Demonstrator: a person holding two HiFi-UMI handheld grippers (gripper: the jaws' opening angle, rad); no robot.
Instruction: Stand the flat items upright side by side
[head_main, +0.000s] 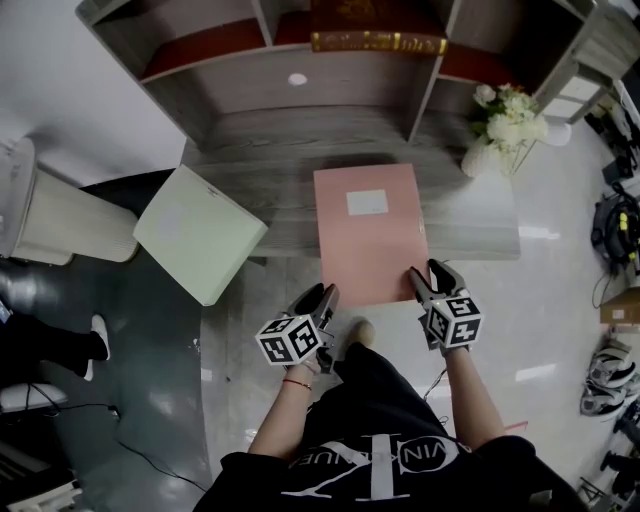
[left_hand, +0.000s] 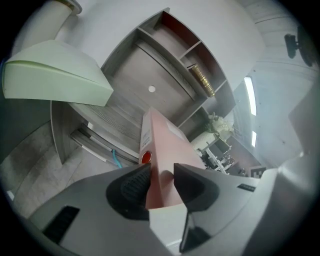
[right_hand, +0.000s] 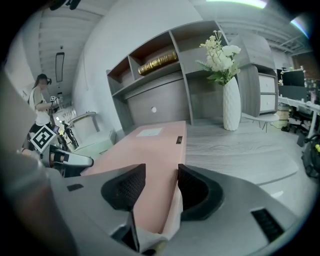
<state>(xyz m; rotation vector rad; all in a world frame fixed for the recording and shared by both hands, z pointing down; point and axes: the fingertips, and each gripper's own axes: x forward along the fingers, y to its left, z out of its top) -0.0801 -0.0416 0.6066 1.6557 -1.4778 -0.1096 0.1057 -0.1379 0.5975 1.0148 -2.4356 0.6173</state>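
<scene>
A flat pink box (head_main: 368, 235) with a white label lies on the grey desk (head_main: 270, 150), its near end sticking out past the front edge. My left gripper (head_main: 325, 296) is shut on its near left corner, the pads pressing both faces (left_hand: 162, 172). My right gripper (head_main: 430, 272) is shut on the near right corner (right_hand: 161, 175). A flat pale green box (head_main: 198, 232) rests tilted at the desk's left end, partly off the edge, apart from both grippers. In the left gripper view the pink box (left_hand: 162, 150) stands edge-on; the green box (left_hand: 55, 70) is at upper left.
A shelf unit with open compartments stands at the desk's back, holding a gold-edged book (head_main: 378, 40). A white vase of flowers (head_main: 505, 125) stands at the right end of the desk. A white bin (head_main: 50, 220) stands on the floor at left. A person (right_hand: 40, 95) stands far off.
</scene>
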